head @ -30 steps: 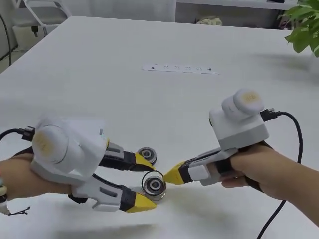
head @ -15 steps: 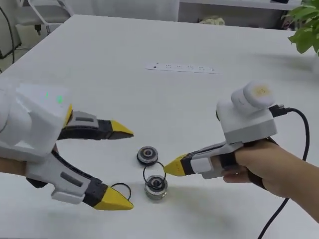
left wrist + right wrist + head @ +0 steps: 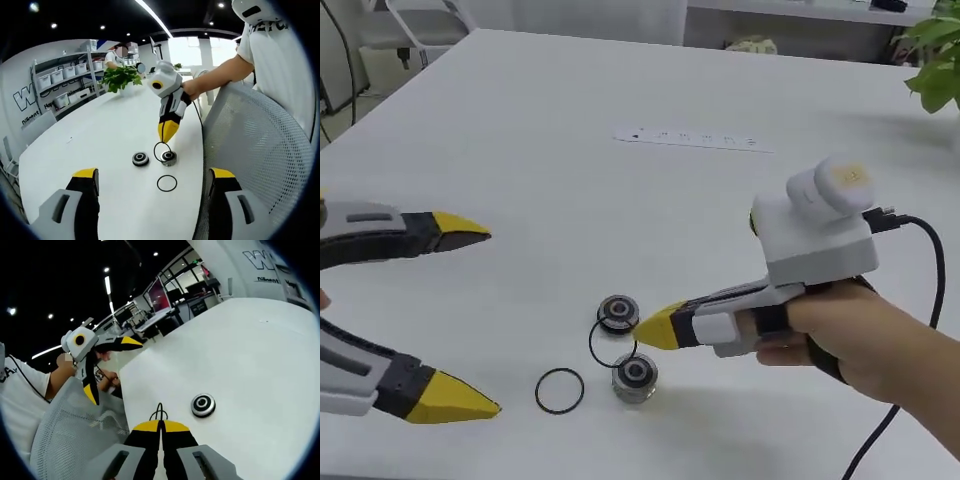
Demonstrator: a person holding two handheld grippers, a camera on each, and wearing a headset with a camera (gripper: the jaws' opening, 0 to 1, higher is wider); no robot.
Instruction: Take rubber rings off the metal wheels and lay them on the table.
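Observation:
Two metal wheels stand near the table's front edge, one (image 3: 617, 312) (image 3: 140, 159) (image 3: 203, 405) farther from me than the other (image 3: 634, 377) (image 3: 168, 158). My right gripper (image 3: 655, 327) (image 3: 160, 423) is shut on a thin black rubber ring (image 3: 592, 350) (image 3: 155, 150), which hangs as a loop between the wheels. Another rubber ring (image 3: 560, 390) (image 3: 166, 183) lies flat on the table left of the near wheel. My left gripper (image 3: 465, 318) (image 3: 154, 172) is wide open, left of the loose ring, with nothing between its jaws.
A white power strip (image 3: 690, 138) lies mid-table, far behind the wheels. A green plant (image 3: 935, 70) stands at the back right. The right gripper's black cable (image 3: 918, 290) trails off right. A mesh chair back (image 3: 250, 150) is beside the table edge.
My left gripper has drawn back to the left, leaving one ring flat on the table. The right gripper, still shut on its ring, has barely moved.

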